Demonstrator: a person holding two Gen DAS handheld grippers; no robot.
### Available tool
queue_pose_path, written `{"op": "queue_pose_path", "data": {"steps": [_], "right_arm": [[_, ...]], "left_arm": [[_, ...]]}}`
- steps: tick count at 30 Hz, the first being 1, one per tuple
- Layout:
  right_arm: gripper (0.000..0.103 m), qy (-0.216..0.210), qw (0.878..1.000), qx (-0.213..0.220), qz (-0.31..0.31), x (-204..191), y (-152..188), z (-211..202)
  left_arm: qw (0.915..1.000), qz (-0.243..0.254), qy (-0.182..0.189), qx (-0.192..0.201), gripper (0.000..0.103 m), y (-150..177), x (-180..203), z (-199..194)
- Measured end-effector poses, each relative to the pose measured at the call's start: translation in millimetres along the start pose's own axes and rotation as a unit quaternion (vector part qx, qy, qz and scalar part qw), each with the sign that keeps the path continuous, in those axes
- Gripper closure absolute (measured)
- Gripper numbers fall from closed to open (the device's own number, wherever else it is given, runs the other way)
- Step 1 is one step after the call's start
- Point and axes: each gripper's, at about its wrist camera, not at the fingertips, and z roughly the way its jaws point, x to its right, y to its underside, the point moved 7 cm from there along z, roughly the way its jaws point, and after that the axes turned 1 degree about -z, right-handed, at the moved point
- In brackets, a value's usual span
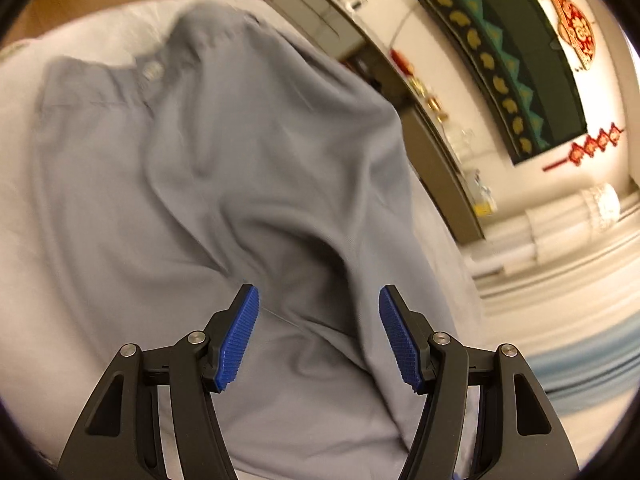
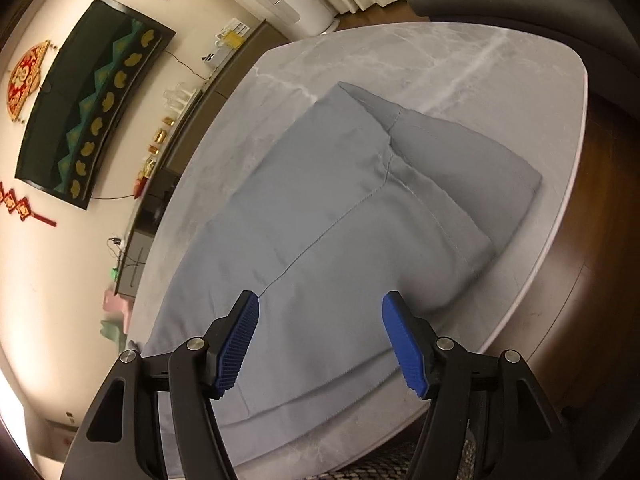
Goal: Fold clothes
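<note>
One garment: a grey pair of trousers (image 2: 340, 216) lay spread on the marble-patterned counter (image 2: 460, 64), waistband and button (image 1: 151, 69) at one end, the two legs at the other.
Lie of the legs: in the right wrist view one leg lay over the other, their hems (image 2: 516, 196) near the counter's edge; a stitched seam ran along the cloth toward the camera.
Left fingers: the left gripper (image 1: 319, 334) hovered with its blue fingers (image 1: 240, 336) wide apart, clamped on nothing, above a rumpled ridge of cloth at mid-garment.
Right fingers: the right gripper (image 2: 320, 340) likewise stood with fingers (image 2: 404, 344) apart and empty, above the flat cloth near the seam's near end.
Cloth relative to fingers: the fabric passed below and between both pairs; whether either touched it could not be told.
Handling, as a judgement: thin, light woven cloth, soft and limp; it would sag and crease rather than hold a shape, and might slide on the smooth counter.
Where to take hold, as a judgement: at stiffer doubled parts, the waistband or the hems, pinching both layers together.
Fold state: the pictures did not settle how far along the folding was.
</note>
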Motion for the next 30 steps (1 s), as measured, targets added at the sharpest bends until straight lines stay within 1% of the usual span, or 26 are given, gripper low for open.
{"op": "queue_pose_path", "data": {"steps": [1, 4, 9, 11, 15, 16, 20, 21, 22, 23, 24, 26, 28, 30], "right_arm": [[0.037, -0.003, 1.000, 0.000, -0.003, -1.5, 1.3, -1.1], [0.037, -0.010, 1.000, 0.004, -0.004, 4.8, 6.2, -10.8], [0.036, -0.018, 1.000, 0.004, 0.013, 18.9, 10.2, -16.9], [0.036, -0.017, 1.000, 0.000, 0.022, 21.5, 16.7, -17.1], [0.036, -0.078, 0.995, -0.049, 0.023, 7.6, 35.7, -3.9], [0.036, -0.081, 0.995, -0.054, 0.022, 6.3, 36.3, 0.6], [0.037, -0.067, 0.996, -0.049, 0.035, 12.2, 26.2, 14.8], [0.037, -0.066, 0.996, -0.047, 0.041, 14.2, 22.7, 17.7], [0.037, -0.063, 0.996, -0.043, 0.046, 15.4, 18.8, 19.3], [0.038, -0.066, 0.996, -0.048, 0.043, 12.0, 20.3, 18.6], [0.037, -0.070, 0.995, -0.054, 0.039, 7.7, 22.8, 17.6], [0.037, -0.077, 0.994, -0.067, 0.030, -0.8, 27.7, 15.5], [0.037, -0.084, 0.992, -0.095, 0.020, -7.8, 38.0, 18.0], [0.037, -0.089, 0.989, -0.111, 0.033, -3.8, 41.4, 23.4]], "left_arm": [[1.0000, 0.003, 0.004, -0.006, 0.038, 1.9, 2.0, 2.4], [0.9999, 0.015, -0.005, -0.007, 0.038, 4.6, 6.3, 7.9], [0.9992, 0.034, -0.020, -0.009, 0.038, 8.9, 13.6, 16.9], [0.9988, 0.042, -0.026, -0.010, 0.038, 10.6, 16.5, 20.5], [0.9986, 0.039, -0.034, -0.010, 0.038, 8.5, 13.6, 27.2], [0.9986, 0.038, -0.034, -0.011, 0.038, 8.5, 12.5, 29.1], [0.9984, 0.040, -0.038, -0.015, 0.040, 6.7, 9.9, 37.7], [0.9983, 0.040, -0.038, -0.018, 0.044, 6.4, 9.4, 40.0], [0.9982, 0.041, -0.039, -0.021, 0.056, 6.1, 9.0, 42.4], [0.9980, 0.042, -0.040, -0.025, 0.060, 6.3, 8.8, 44.4], [0.9981, 0.041, -0.039, -0.027, 0.063, 7.0, 8.2, 44.2], [0.9982, 0.038, -0.036, -0.029, 0.063, 8.4, 7.1, 43.7], [0.9981, 0.041, -0.037, -0.029, 0.065, 10.9, 8.9, 43.3], [0.9978, 0.046, -0.038, -0.029, 0.066, 13.2, 9.8, 42.8]]}}
